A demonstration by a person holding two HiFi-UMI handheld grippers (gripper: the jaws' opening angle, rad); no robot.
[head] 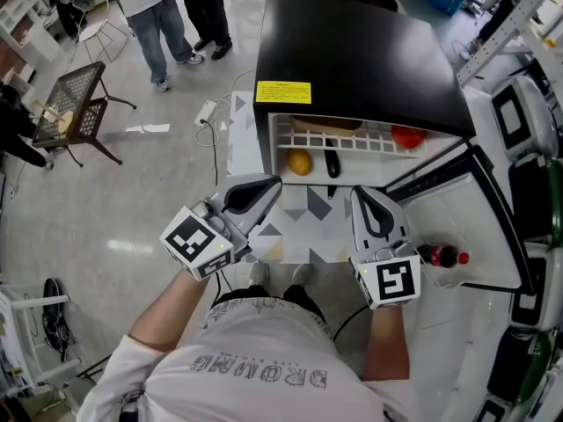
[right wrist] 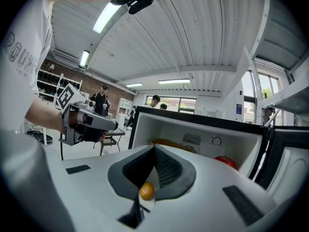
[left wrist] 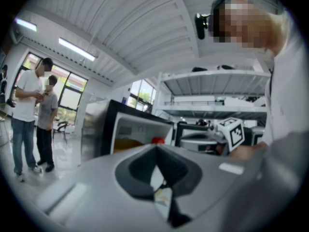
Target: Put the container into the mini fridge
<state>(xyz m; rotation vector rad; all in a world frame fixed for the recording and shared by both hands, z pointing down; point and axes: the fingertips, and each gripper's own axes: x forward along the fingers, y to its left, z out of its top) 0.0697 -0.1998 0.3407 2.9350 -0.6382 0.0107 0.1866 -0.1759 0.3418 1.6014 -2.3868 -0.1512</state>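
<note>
The black mini fridge (head: 352, 51) stands open in front of me, its door (head: 466, 227) swung out to the right. On its white wire shelf (head: 352, 139) lie a flat orange-brown item (head: 325, 124) and a red round fruit (head: 407, 136). Below the shelf sit an orange fruit (head: 300, 162) and a dark object (head: 331, 161). My left gripper (head: 268, 185) and right gripper (head: 361, 196) hover side by side before the opening, both shut and holding nothing. In the right gripper view the orange fruit (right wrist: 147, 191) shows past the closed jaws. I cannot pick out a separate container.
A cola bottle (head: 442, 256) with a red cap lies in the door shelf. A patterned mat (head: 303, 214) covers the floor before the fridge. Two people (head: 158, 16) stand far left near a mesh table (head: 75, 104). A power strip (head: 207, 112) lies on the floor.
</note>
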